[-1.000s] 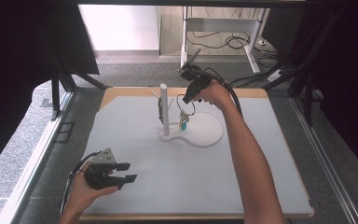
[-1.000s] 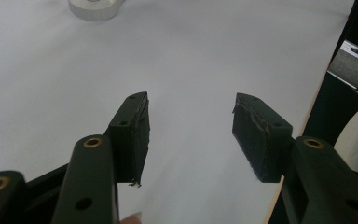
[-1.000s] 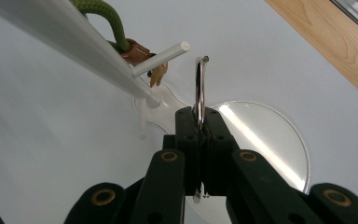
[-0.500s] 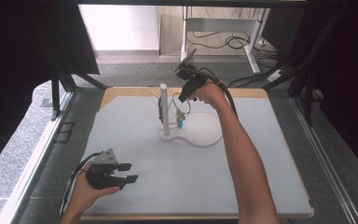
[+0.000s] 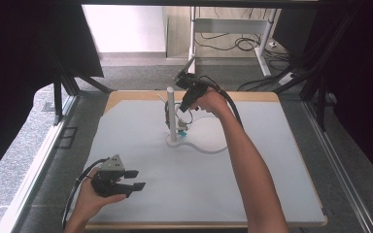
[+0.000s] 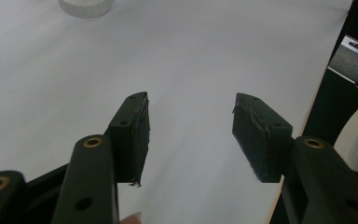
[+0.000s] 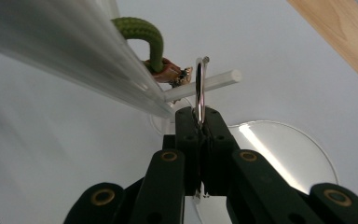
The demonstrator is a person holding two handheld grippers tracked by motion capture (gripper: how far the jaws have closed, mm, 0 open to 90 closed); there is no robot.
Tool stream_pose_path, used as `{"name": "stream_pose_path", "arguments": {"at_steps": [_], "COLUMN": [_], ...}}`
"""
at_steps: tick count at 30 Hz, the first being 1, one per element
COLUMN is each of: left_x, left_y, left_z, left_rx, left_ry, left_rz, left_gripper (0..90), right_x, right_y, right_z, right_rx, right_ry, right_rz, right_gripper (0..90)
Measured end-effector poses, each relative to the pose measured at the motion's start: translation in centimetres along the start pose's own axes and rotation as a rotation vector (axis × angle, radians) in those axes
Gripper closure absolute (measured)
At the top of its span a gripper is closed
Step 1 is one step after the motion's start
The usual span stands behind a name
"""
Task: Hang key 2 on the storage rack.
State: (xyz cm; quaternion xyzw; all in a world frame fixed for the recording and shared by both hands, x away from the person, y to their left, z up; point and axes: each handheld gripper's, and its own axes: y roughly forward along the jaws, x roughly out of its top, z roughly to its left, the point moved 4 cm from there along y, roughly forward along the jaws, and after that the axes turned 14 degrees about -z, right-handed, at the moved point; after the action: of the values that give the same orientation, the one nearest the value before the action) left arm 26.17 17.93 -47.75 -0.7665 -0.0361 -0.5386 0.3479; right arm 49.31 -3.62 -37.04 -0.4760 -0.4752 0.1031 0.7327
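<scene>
A thin silver metal key ring (image 7: 199,88) stands edge-on, clamped in the right gripper (image 7: 199,122), just beside the white horizontal peg (image 7: 209,84) of the upright white post stand (image 5: 172,116); the peg's long axis runs across the ring's opening. The right gripper view reveals a green cord loop (image 7: 147,37) already hanging there. The left gripper (image 5: 128,179), nearer the person, rests open and empty.

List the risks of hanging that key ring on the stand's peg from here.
The right gripper pinches only the lower edge of the thin metal ring, so it may twist or slip out. The ring sits edge-on just beside the white peg tip, so it might miss the peg or bump it. A push could tip the slim stand post, and the left gripper hangs open far off, not steadying it.
</scene>
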Motion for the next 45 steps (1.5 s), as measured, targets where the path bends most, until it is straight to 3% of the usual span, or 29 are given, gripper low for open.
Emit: {"name": "stream_pose_path", "arguments": {"at_steps": [7, 11, 14, 21, 28, 36, 37, 45], "left_x": [0.2, 0.3, 0.3, 0.4, 0.2, 0.0, 0.0, -0.2], "left_y": [0.0, 0.2, 0.3, 0.5, 0.4, 0.3, 0.3, 0.3], "left_z": [0.0, 0.1, 0.3, 0.3, 0.2, 0.5, 0.5, 0.5], "left_rx": [-0.011, -0.017, -0.019, -0.022, -0.012, 0.003, 0.003, 0.015], "left_ry": [-0.001, -0.001, 0.001, 0.005, 0.009, 0.004, 0.005, -0.005], "left_rz": [-0.01, -0.011, -0.006, -0.006, 0.006, 0.009, 0.01, 0.019], "left_gripper": [46.6, 46.6, 46.6, 46.6, 46.6, 46.5, 46.5, 46.1], "right_x": [-0.8, -1.3, -1.5, -2.0, -3.3, -6.3, -7.2, -11.3], "right_y": [1.0, 1.1, 1.0, -0.3, -2.4, -5.2, -5.9, -8.2], "right_z": [0.2, 0.1, 0.2, 0.1, -0.1, -0.7, -0.9, -1.0], "right_rx": [0.017, 0.056, 0.057, 0.04, 0.026, 0.011, 0.009, 0.003], "right_ry": [0.013, 0.016, 0.025, 0.039, 0.045, 0.055, 0.064, 0.06], "right_rz": [0.017, 0.003, 0.0, -0.025, -0.103, -0.187, -0.214, -0.278], "right_gripper": [86.3, 82.3, 81.6, 69.9, 54.4, 48.4, 48.0, 45.1]}}
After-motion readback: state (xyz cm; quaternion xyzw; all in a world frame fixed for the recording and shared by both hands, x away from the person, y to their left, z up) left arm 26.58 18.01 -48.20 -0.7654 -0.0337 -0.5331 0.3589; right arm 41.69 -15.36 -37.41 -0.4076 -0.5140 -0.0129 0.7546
